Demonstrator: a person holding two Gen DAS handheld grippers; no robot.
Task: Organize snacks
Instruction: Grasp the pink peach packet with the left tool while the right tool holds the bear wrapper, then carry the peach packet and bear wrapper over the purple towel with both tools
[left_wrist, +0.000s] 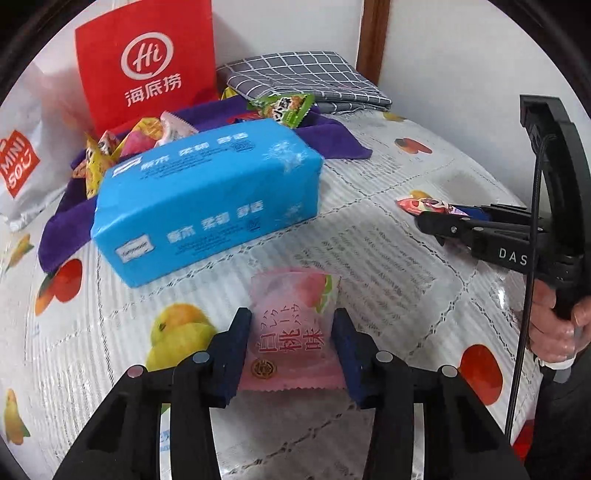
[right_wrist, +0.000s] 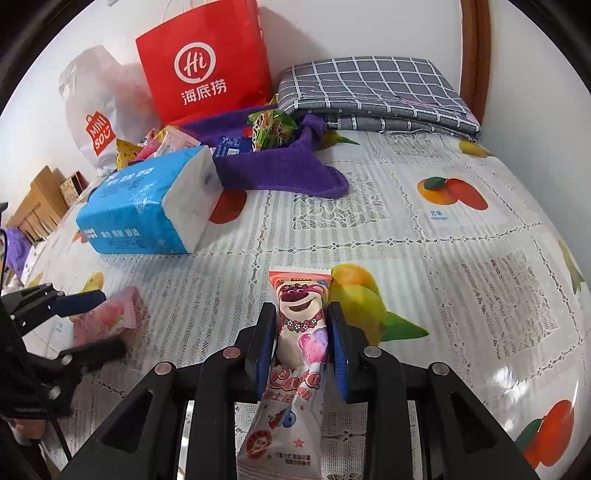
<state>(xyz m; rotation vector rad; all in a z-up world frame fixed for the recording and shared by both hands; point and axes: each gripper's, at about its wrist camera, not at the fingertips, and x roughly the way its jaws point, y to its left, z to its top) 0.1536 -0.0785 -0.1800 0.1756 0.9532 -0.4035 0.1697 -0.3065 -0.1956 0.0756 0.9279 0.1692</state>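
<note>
My left gripper (left_wrist: 290, 325) is shut on a pink peach-print snack packet (left_wrist: 291, 328), held low over the fruit-print tablecloth (left_wrist: 388, 236). In the right wrist view the same packet (right_wrist: 110, 317) sits between the left gripper's fingers at the left. My right gripper (right_wrist: 301, 321) is shut on a bear-print snack packet (right_wrist: 299, 332), upright between its pads; in the left wrist view that packet (left_wrist: 424, 206) sticks out of the right gripper at the right. Several more snacks (left_wrist: 147, 136) lie on a purple towel (left_wrist: 332, 136) behind a blue tissue pack (left_wrist: 207, 199).
A red paper bag (left_wrist: 147, 62) and a white plastic bag (left_wrist: 22, 162) stand at the back left against the wall. A folded grey checked cloth (left_wrist: 306, 77) lies at the back. A green snack packet (right_wrist: 271, 127) sits on the towel.
</note>
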